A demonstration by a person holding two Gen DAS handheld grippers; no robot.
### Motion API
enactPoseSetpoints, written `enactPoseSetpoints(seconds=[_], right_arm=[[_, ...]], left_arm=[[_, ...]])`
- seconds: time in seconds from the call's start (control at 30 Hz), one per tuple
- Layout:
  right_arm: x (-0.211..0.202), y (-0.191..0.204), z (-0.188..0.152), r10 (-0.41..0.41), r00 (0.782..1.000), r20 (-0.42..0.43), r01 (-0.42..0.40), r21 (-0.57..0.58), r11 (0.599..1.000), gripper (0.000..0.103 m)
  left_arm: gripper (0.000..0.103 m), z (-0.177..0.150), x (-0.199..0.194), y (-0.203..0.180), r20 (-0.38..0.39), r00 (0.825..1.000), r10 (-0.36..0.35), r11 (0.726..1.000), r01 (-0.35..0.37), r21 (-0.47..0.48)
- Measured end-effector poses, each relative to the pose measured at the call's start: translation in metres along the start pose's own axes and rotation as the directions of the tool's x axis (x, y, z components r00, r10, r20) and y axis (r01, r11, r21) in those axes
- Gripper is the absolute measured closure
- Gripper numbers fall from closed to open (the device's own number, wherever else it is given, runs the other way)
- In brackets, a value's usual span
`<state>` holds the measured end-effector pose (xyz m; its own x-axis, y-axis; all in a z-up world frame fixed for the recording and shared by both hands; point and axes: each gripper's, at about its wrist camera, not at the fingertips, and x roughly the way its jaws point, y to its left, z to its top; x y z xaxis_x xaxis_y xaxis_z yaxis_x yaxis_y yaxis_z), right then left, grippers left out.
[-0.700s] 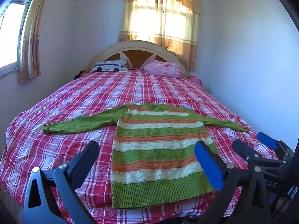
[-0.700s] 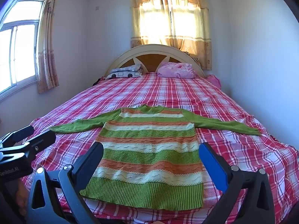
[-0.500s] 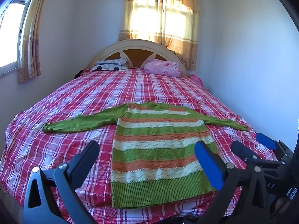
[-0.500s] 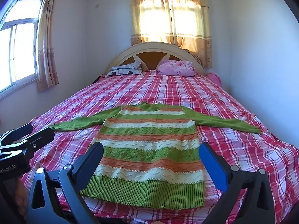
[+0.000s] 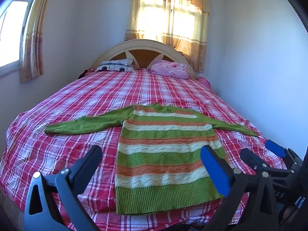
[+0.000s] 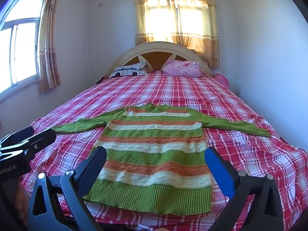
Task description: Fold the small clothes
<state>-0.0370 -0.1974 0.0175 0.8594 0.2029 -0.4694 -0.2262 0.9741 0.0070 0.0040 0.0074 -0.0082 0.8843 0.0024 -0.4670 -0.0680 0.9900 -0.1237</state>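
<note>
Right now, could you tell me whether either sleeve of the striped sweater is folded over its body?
No, both sleeves of the sweater lie stretched outward flat on the bed.

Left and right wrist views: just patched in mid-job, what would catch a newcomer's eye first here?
The green, orange and cream striped knit sweater lies flat, sleeves spread, hem nearest the cameras, at the foot of the bed with the red and white plaid sheet. Framing it, the left gripper and right gripper both stand open and empty. Behind the cream arched headboard, a sunlit window with yellow curtains glows.
</note>
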Motion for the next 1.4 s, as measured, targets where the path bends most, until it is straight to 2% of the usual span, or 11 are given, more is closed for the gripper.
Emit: enactPoseSetpoints(seconds=[0.37, 1.4], right_arm=[[0.0017, -0.0013, -0.0022, 0.001, 1.0, -0.002, -0.001, 0.003, 1.0, 0.001], [0.0065, -0.0013, -0.0068, 0.001, 1.0, -0.013, -0.001, 0.006, 1.0, 0.001]], left_arm=[[0.0, 0.0025, 0.0011, 0.0025, 0.001, 1.0, 0.01, 1.0, -0.01, -0.011], [0.0, -0.0016, 0.0062, 0.0046, 0.006, 0.999, 0.033, 0.999, -0.033, 0.032]])
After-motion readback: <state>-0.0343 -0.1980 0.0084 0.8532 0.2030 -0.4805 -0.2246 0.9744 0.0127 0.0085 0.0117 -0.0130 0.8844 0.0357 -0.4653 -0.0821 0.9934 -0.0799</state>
